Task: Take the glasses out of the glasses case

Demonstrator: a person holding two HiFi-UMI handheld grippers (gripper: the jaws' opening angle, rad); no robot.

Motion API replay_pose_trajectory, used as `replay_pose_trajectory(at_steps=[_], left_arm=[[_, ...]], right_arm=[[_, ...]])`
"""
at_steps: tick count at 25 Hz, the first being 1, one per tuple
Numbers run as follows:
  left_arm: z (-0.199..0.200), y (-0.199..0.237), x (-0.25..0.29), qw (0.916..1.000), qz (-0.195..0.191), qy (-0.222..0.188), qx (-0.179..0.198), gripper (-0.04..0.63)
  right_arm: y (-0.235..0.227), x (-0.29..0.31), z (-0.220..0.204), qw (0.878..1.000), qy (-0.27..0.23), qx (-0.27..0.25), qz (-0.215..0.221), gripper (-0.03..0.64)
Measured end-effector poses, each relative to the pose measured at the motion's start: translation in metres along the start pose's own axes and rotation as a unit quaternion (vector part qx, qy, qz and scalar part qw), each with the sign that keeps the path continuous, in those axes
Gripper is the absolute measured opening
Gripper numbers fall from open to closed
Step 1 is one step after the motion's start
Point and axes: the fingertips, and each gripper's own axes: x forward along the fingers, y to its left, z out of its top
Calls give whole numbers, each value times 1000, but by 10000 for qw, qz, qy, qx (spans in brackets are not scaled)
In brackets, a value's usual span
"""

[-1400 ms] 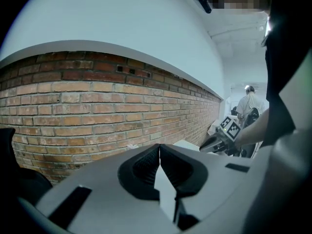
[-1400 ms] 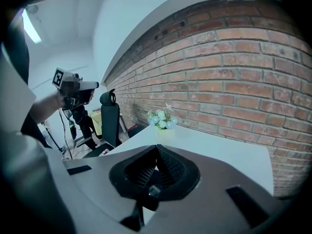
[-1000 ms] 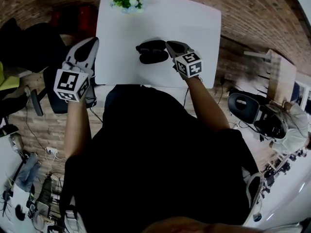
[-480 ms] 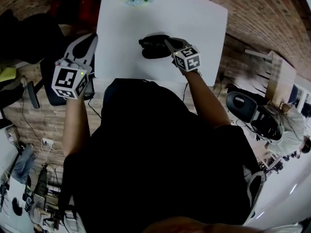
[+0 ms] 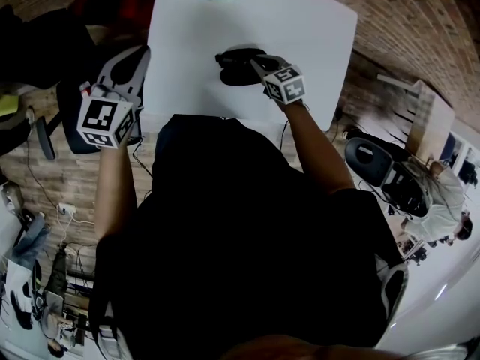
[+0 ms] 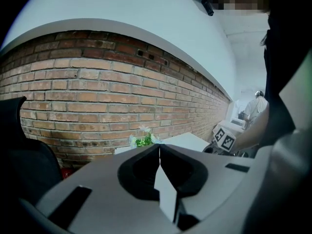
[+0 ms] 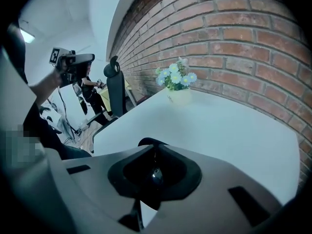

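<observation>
Work here looks best for the right claw (image 5: 257,63), since it is nearer. Its tip sits at the right end of the black oval glasses case (image 5: 236,67) on the white tabletop (image 5: 300,28). The case lies long-ways from left to right. No glasses show. Both claws are pressed together, pinching nothing. The left claw (image 5: 139,55) hangs well off left, past the tabletop's edge.
</observation>
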Motion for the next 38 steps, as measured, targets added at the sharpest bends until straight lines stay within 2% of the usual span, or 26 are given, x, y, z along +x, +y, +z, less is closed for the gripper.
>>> replay_pose_trajectory(at_steps=[11,17,33,38], left_arm=[[-16,15,-4,9997,150,88,-156,12],[-22,20,-4,9995,192,125,-221,12],[-38,30,-3,9984,277,225,-436,12],[-40,33,-2,9979,298,260,-511,12]], right_arm=[[3,34,-24,9976,612,-140,294,55],[5,48,-42,9920,1024,-612,413,71],[7,64,-52,9807,1463,-1133,638,82],[7,71,-54,9721,1670,-1453,773,87]])
